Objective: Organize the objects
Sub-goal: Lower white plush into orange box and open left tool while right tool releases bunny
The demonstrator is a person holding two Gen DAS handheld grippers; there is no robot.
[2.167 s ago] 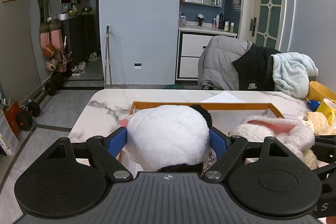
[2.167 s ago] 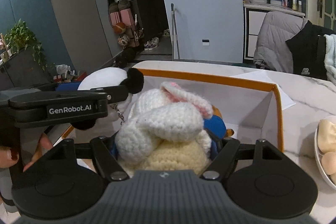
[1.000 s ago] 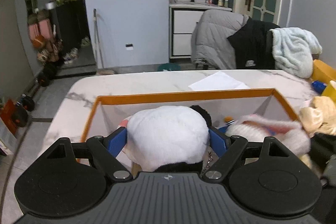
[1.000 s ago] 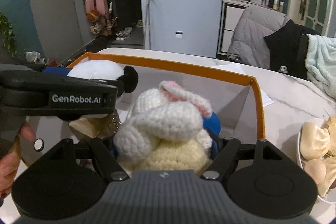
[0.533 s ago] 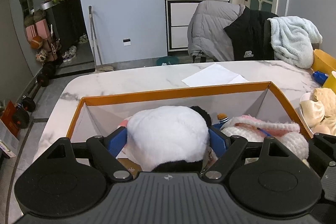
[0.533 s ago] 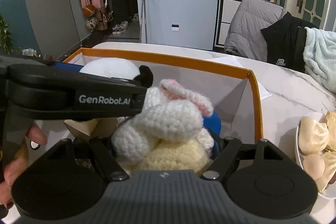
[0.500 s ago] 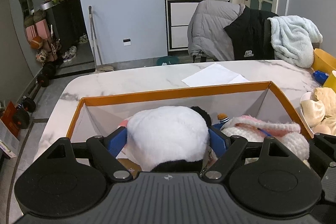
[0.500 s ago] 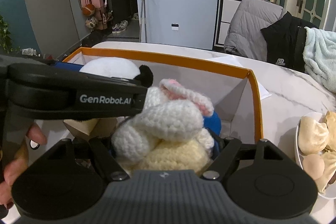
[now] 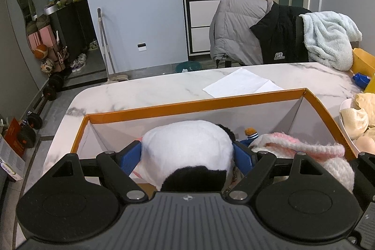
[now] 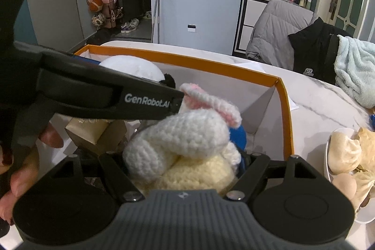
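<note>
An orange-rimmed white box [image 9: 192, 104] stands on the marble table. My left gripper [image 9: 187, 152] is shut on a white and black panda plush [image 9: 187, 142], its blue pads pressing both sides, low inside the box's left half. My right gripper [image 10: 185, 163] is shut on a crocheted white and cream bunny [image 10: 187, 135] with pink ears, held inside the right half of the box [image 10: 211, 65]. In the right wrist view the left gripper's black finger [image 10: 140, 100] crosses just left of the bunny, with the panda [image 10: 131, 67] behind it. The bunny [image 9: 304, 149] sits right of the panda.
A small brown carton [image 10: 93, 132] and a blue toy [image 9: 250, 134] lie in the box. A plate of buns [image 10: 344, 156] stands right of it, a paper sheet [image 9: 241, 83] beyond. Jackets and a towel hang on chairs [image 9: 257, 34] at the far edge. A hand [image 10: 23, 170] grips the left tool.
Both grippers have carried their toys forward and down into the box; its rim now surrounds them. The left gripper's finger has slid rightward across the right wrist view.
</note>
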